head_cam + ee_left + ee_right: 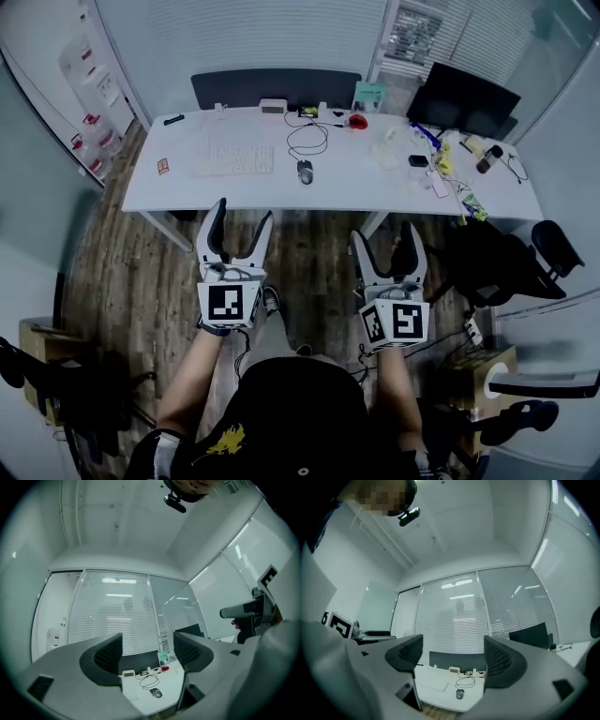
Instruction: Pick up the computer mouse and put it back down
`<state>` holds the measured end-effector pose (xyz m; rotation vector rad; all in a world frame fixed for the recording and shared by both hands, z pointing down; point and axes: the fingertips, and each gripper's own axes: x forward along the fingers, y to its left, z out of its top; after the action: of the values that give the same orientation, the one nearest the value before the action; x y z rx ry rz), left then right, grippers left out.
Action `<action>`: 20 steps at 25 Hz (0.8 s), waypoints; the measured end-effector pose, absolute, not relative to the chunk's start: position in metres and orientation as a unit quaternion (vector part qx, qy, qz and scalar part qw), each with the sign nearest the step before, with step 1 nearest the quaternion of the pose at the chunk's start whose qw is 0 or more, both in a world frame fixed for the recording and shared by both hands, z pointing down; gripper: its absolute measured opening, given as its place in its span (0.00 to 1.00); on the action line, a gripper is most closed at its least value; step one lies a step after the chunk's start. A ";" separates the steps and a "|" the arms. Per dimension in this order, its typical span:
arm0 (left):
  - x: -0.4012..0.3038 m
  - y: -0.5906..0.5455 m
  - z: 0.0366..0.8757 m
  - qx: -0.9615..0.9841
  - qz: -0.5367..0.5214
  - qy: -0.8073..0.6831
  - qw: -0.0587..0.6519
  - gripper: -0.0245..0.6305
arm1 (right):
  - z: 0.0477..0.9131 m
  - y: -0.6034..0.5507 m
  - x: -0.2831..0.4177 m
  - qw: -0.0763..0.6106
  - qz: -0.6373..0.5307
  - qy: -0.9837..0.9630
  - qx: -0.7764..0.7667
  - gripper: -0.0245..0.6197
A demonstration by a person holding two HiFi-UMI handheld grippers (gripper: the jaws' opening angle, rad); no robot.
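A dark computer mouse (305, 172) lies near the middle of the white desk (169, 192), its black cable looping back toward the far edge. It shows small between the jaws in the left gripper view as the mouse (156, 693), and in the right gripper view as the mouse (460, 693). My left gripper (240, 228) and right gripper (388, 239) hang side by side over the wooden floor, short of the desk's near edge. Both are open, with nothing between their fingers, and both point at the desk from a distance.
A white keyboard (233, 161) lies left of the mouse. A black monitor (463, 98) and small clutter fill the desk's right end. A dark chair back (275, 86) stands behind the desk. Black office chairs (546, 246) stand at the right, and glass walls with blinds behind.
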<state>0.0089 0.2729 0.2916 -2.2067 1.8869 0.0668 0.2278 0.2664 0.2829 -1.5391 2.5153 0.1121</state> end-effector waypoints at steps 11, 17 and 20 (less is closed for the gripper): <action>0.003 0.200 0.298 -0.760 0.036 0.639 0.116 0.76 | 0.303 0.186 0.225 0.071 0.035 0.860 -0.504 0.96; -0.035 0.130 0.321 -0.755 0.012 0.648 0.095 0.76 | 0.325 0.114 0.192 0.057 0.005 0.863 -0.502 0.96; -0.059 0.090 0.342 -0.758 -0.033 0.646 0.085 0.76 | 0.338 0.074 0.173 0.044 -0.011 0.864 -0.502 0.96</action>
<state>-0.0587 0.0900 0.3417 -2.2595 1.9258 -0.0975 0.1731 0.0737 0.3382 -1.5350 2.6392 -0.0329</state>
